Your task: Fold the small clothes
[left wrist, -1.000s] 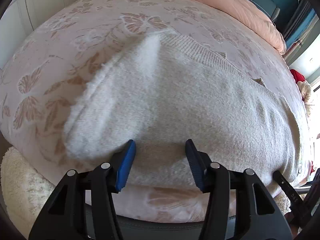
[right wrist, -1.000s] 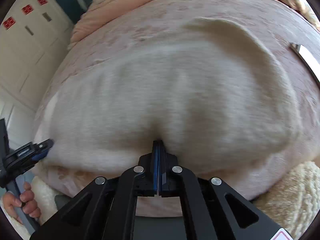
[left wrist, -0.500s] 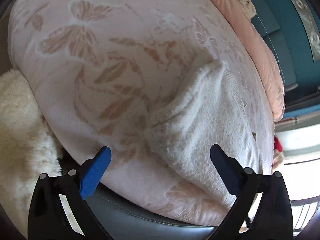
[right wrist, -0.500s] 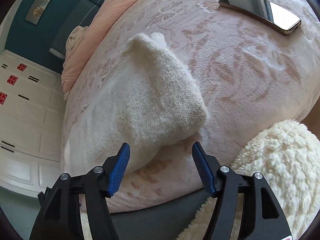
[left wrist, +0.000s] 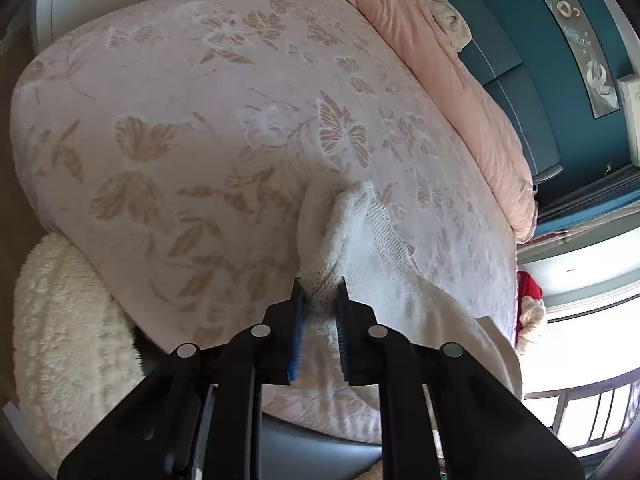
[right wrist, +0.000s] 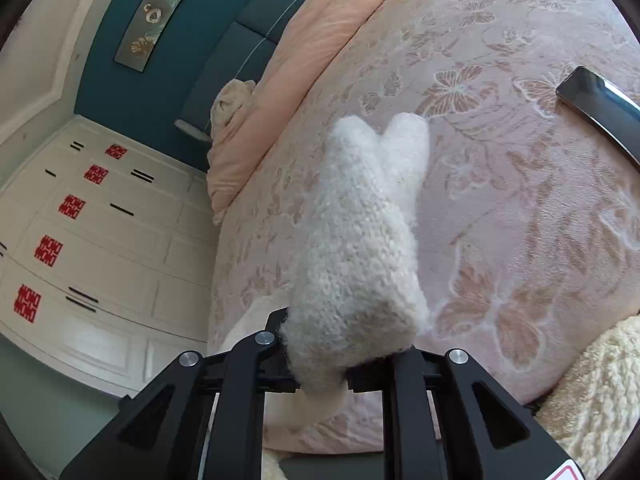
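Note:
A small cream knitted sweater (left wrist: 384,264) lies on the pink butterfly-patterned bed (left wrist: 200,120). My left gripper (left wrist: 320,292) is shut on the sweater's near left edge, with the fabric bunched between the blue pads. In the right wrist view, my right gripper (right wrist: 348,360) is shut on the sweater's fuzzy right edge (right wrist: 360,240), which drapes over the fingers and hides the pads. The held fabric stands up from the bed (right wrist: 520,200).
A phone (right wrist: 600,108) lies on the bed at the right. A peach duvet (left wrist: 440,72) is rolled along the far side. A fluffy cream rug (left wrist: 68,340) lies below the bed's near edge. White wardrobes (right wrist: 80,240) stand to the left.
Both grippers were open beside the sweater's side edges half a second ago. Now each has closed on its edge and the fabric is bunched and raised.

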